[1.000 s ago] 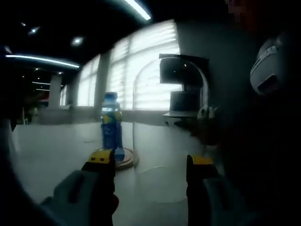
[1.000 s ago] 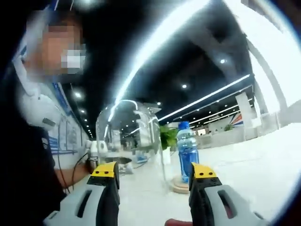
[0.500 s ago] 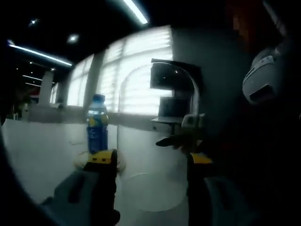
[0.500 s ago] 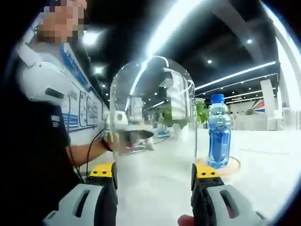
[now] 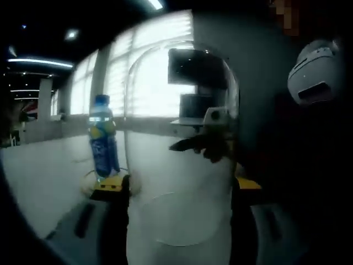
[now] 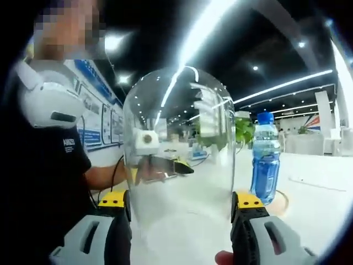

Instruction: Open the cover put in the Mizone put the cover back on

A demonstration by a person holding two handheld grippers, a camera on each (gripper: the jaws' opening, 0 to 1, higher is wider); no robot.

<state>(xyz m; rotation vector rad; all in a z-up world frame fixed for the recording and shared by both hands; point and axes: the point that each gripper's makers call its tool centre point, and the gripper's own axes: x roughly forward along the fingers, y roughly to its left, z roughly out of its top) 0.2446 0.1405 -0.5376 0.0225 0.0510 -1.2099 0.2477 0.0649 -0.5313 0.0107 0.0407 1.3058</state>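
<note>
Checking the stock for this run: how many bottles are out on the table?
1: a blue bottle standing on a round base, beside the clear dome between the jaws.

- Left gripper view looks along its fingers (image 5: 113, 185), close against the clear dome cover (image 5: 182, 143), facing bright windows.
- Right gripper view faces the opposite way, equally close.
- Both share the cover and the Mizone bottle (image 6: 266, 157) just beyond it.

A pale desk (image 6: 309, 215) carries a round wooden base (image 6: 282, 201) (blue Mizone bottle (image 6: 265, 157) upright on it).
</note>
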